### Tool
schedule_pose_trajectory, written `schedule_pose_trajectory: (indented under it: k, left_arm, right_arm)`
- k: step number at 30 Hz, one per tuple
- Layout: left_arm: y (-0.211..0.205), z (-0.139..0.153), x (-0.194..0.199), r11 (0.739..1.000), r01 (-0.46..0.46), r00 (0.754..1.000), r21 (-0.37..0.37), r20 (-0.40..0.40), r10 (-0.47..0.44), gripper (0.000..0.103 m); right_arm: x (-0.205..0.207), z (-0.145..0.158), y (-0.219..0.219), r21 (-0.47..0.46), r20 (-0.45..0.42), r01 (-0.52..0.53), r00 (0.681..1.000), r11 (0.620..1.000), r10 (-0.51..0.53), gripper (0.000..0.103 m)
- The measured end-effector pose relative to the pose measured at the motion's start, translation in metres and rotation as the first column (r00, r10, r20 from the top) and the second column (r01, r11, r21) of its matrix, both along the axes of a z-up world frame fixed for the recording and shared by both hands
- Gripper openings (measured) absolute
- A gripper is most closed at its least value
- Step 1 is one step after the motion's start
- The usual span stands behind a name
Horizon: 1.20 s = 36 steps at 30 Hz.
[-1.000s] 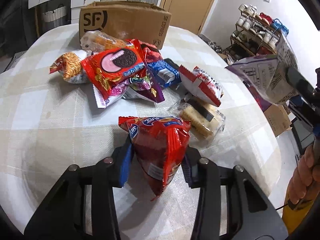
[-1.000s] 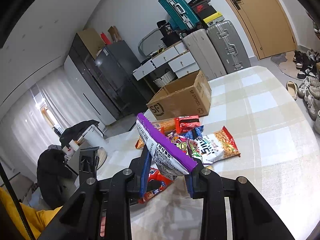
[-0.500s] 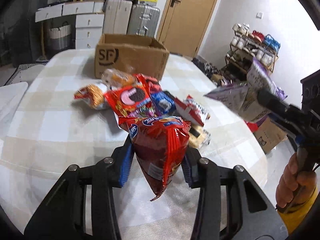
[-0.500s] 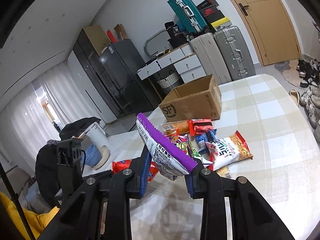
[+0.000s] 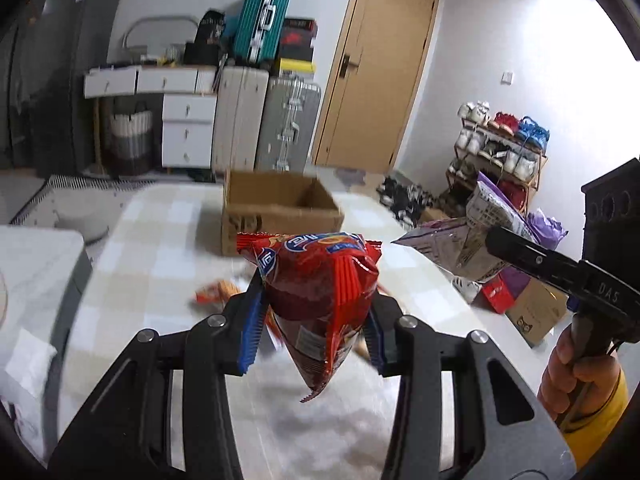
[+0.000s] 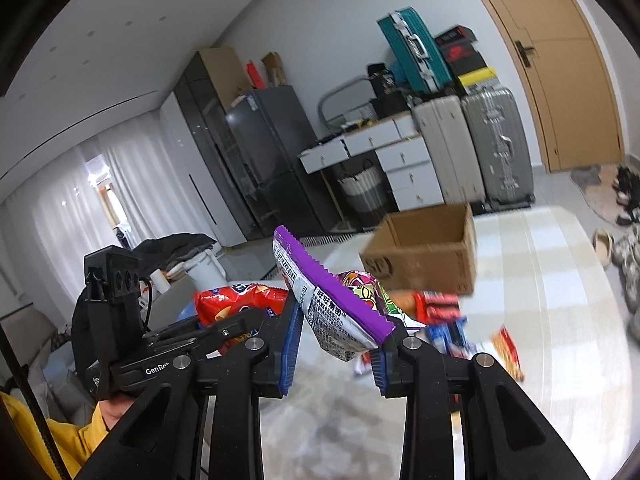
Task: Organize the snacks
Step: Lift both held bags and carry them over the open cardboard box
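My left gripper (image 5: 316,326) is shut on a red snack bag (image 5: 320,292), held in the air above the checked table (image 5: 160,248). My right gripper (image 6: 334,340) is shut on a purple and white snack bag (image 6: 332,312), also lifted. The purple bag (image 5: 476,236) shows at the right of the left wrist view, and the red bag (image 6: 236,304) shows at the left of the right wrist view. An open cardboard box (image 5: 276,212) stands at the table's far side. The remaining snack packets (image 6: 444,316) lie on the table below, blurred.
Suitcases (image 5: 280,128), white drawers (image 5: 184,128) and a wooden door (image 5: 376,80) stand behind the table. A shoe rack (image 5: 500,148) is at the right, with small boxes (image 5: 532,312) on the floor. A person's hand (image 5: 576,368) in a yellow sleeve holds the right gripper.
Both grippers have risen with their bags and tilted up. The snack pile has dropped low in both views, and the box's open top now shows.
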State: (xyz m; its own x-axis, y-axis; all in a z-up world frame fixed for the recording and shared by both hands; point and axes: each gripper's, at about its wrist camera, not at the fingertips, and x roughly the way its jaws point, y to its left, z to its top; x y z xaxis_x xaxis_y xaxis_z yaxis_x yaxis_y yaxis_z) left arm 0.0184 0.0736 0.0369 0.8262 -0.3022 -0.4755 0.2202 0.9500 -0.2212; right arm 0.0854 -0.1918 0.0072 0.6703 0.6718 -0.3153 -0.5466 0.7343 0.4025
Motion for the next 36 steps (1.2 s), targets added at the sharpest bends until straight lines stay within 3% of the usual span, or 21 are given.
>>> schedule_pose_trajectory:
  k: [9,18,23,27,36]
  left_arm:
    - [0.020,0.071,0.034,1.000,0.012,0.999,-0.009,0.053,-0.012,0.040]
    - [0.021,0.104,0.134,1.000,0.001,1.000,0.018,0.002,-0.001,0.040]
    - [0.010,0.096,0.209,1.000,0.006,0.998,0.019,-0.067,-0.005,0.040]
    - [-0.003,0.080,0.260,0.997,-0.008,0.994,0.073,-0.106,0.016,0.040]
    - [-0.017,0.016,0.364,0.998,-0.006,0.961,0.055,-0.277,0.021,0.040]
  right_arm:
    - [0.037,0.062,0.016,-0.004,0.062,-0.012,0.998,1.000,0.012,0.030]
    - [0.111,0.087,0.022,-0.022,0.069,0.017,0.998,1.000,-0.015,0.030]
    - [0.160,0.079,0.024,-0.022,0.019,0.027,0.999,0.999,-0.026,0.030]
    - [0.204,0.064,0.026,-0.027,-0.036,0.033,0.999,0.999,-0.034,0.030]
    - [0.292,0.014,0.035,-0.076,-0.168,0.059,0.983,0.995,-0.071,0.030]
